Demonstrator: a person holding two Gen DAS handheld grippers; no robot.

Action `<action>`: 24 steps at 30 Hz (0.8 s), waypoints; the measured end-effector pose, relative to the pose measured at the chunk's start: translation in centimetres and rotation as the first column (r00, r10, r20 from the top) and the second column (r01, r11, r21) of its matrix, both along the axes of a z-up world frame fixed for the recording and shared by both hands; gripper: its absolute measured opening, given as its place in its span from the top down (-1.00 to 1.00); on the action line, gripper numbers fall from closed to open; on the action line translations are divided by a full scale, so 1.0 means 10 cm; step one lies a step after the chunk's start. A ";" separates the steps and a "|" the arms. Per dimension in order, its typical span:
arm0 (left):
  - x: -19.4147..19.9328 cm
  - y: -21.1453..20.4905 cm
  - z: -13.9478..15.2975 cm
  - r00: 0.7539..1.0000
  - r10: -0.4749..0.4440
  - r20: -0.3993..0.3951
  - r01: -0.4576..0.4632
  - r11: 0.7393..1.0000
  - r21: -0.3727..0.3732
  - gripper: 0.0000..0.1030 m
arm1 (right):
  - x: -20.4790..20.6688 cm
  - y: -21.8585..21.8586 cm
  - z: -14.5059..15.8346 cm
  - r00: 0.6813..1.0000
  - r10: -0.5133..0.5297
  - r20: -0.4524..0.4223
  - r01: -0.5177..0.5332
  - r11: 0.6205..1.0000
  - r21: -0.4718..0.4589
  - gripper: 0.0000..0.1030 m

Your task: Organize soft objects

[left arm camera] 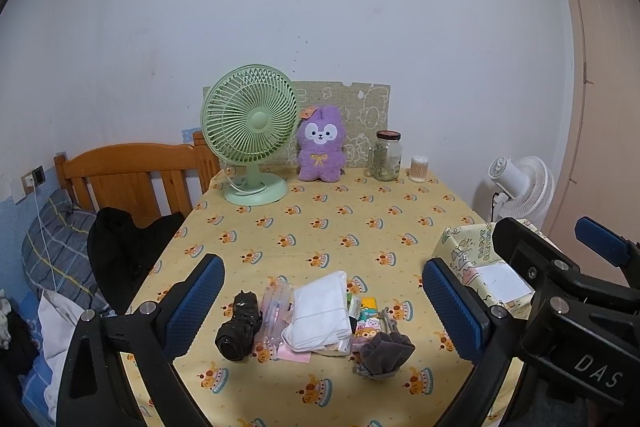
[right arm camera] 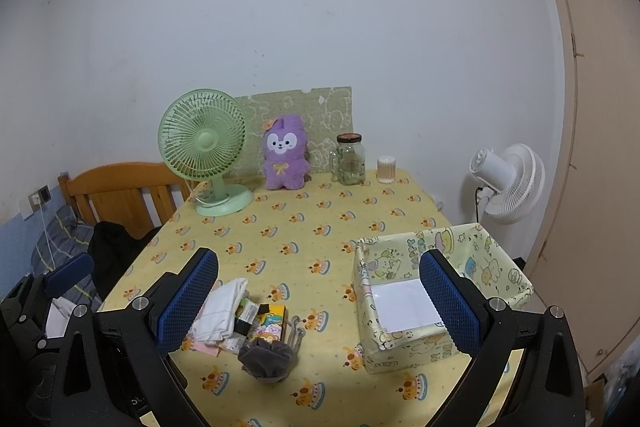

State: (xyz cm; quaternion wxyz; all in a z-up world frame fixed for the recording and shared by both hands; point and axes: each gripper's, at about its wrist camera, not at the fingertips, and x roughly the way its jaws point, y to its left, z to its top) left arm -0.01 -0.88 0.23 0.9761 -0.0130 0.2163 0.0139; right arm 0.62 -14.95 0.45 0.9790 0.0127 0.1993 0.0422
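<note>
Both claws wide apart, holding nothing: left claw (left arm camera: 322, 311) hovers above the pile (left arm camera: 316, 315) of soft things at the counter's (left arm camera: 320, 223) 6 o'clock edge. Right claw (right arm camera: 320, 303) hangs between pile and box (right arm camera: 504, 267) at 3 o'clock, open-topped, likely the destination.

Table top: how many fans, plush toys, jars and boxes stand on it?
Fans: 1, the green desk fan
Plush toys: 1, the purple plush
Jars: 1, the glass jar
Boxes: 1, the patterned box
Total: 4
The white fan stands beside the table, so it is not counted.
</note>
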 end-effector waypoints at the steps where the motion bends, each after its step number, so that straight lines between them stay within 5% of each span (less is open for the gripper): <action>1: 0.00 0.00 0.00 1.000 0.001 0.000 -0.001 1.000 0.002 -0.93 | 0.00 0.01 0.00 1.000 -0.002 -0.001 0.002 1.000 -0.003 -0.98; 24: 0.04 -0.07 -0.02 1.000 -0.004 -0.002 0.004 1.000 0.024 -0.89 | 0.06 -0.06 -0.02 1.000 -0.016 -0.024 0.016 1.000 0.003 -0.98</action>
